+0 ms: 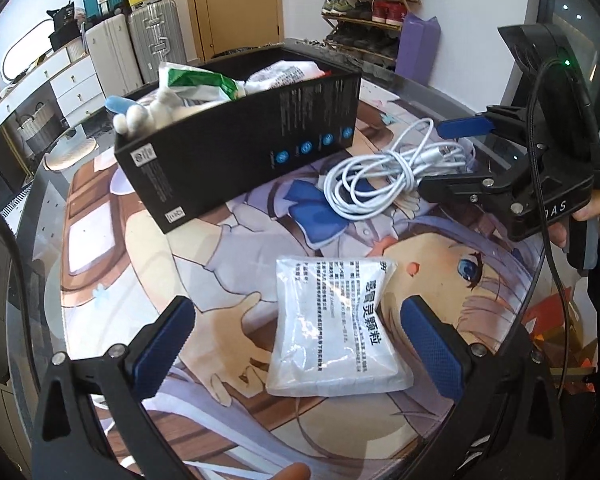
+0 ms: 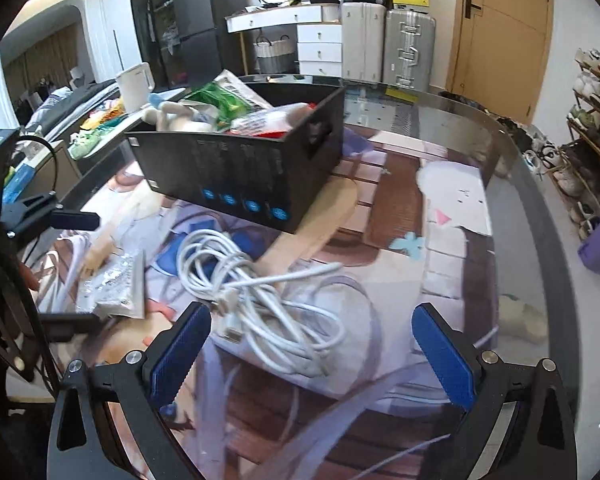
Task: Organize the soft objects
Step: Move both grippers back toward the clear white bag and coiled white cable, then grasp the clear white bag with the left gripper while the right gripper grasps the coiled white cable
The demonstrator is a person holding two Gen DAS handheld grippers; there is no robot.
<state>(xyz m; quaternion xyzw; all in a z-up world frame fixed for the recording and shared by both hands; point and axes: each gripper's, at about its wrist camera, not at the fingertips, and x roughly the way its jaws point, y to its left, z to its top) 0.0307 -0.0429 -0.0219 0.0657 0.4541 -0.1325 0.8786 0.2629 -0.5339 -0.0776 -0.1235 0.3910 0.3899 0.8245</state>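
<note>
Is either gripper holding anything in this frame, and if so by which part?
Nothing is held. The left gripper is open over the white sachet; the right gripper is open near the coiled white cable, touching neither.

right tongs (image 2: 310, 354) spread | white cable (image 2: 260, 280) between | black box (image 2: 244, 172) behind

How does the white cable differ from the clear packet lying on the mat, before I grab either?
The white cable is a loose tangle of loops; the clear packet is a flat printed pouch. The cable lies nearer the black box, ahead of the right gripper; the packet lies between the left gripper fingers. Both rest outside the box; both grippers are open.
</note>
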